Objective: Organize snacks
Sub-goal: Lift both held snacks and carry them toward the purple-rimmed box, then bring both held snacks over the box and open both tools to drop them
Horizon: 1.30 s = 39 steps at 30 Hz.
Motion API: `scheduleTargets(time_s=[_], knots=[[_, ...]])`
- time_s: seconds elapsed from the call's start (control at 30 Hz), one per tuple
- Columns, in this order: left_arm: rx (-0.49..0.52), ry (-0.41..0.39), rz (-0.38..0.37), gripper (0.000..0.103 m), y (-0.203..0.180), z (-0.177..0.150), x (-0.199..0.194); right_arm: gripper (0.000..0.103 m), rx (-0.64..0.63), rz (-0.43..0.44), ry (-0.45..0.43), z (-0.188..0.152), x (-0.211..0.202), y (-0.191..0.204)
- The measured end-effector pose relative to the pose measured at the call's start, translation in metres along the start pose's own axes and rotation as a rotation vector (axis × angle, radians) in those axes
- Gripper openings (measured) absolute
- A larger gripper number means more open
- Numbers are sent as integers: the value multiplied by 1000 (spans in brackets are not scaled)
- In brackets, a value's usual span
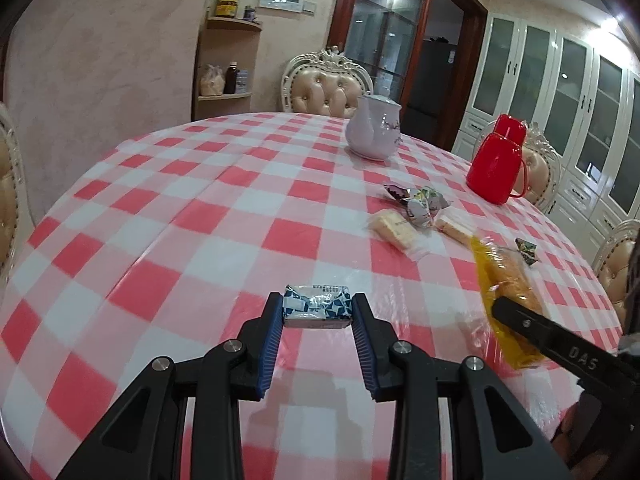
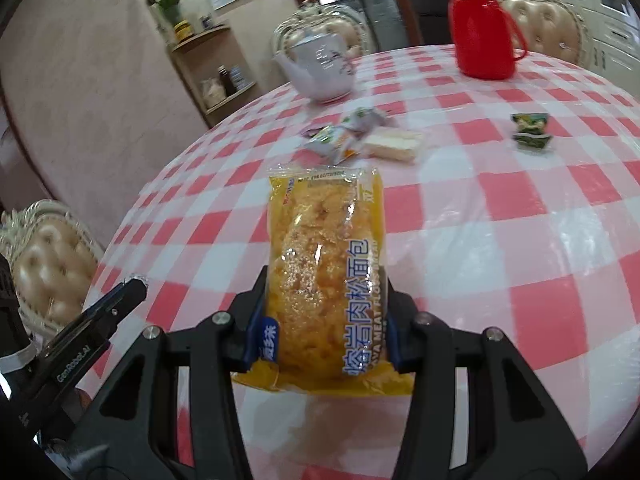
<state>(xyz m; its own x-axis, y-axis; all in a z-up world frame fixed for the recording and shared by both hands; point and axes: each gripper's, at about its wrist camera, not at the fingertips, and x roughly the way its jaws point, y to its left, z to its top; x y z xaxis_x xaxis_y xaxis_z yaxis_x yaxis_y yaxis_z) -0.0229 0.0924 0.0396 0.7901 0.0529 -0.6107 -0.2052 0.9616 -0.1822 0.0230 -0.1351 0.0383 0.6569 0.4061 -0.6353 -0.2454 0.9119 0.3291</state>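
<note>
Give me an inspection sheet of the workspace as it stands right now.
Surface: round table under a red, pink and white checked cover.
Job's things: blue-white snack bar in the left gripper; yellow meat-floss bread pack in the right gripper; small wrapped snacks and two pale cake packs grouped mid-table; a green packet lies apart.
Clutter: white teapot, red thermos.
Grippers: both jaws closed on their snacks.
Cables: nothing seen.
Surroundings: tufted chairs, corner shelf with jars and flowers, white glass-door cabinets.
</note>
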Motion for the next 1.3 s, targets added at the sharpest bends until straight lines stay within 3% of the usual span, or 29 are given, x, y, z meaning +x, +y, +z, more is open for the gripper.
scheduleTargets(time_s=[0.1, 0.2, 0.53, 1.3], knots=[[-15, -8, 5, 36, 9, -4, -13, 51, 17, 66, 24, -5, 3, 7], [-17, -21, 22, 36, 19, -10, -29, 51, -56, 54, 17, -11, 4, 26], [-78, 8, 90, 36, 71, -27, -62, 51, -170, 211, 73, -43, 4, 88], [-197, -42, 328, 36, 198, -51, -150, 51, -434, 507, 242, -119, 14, 237]])
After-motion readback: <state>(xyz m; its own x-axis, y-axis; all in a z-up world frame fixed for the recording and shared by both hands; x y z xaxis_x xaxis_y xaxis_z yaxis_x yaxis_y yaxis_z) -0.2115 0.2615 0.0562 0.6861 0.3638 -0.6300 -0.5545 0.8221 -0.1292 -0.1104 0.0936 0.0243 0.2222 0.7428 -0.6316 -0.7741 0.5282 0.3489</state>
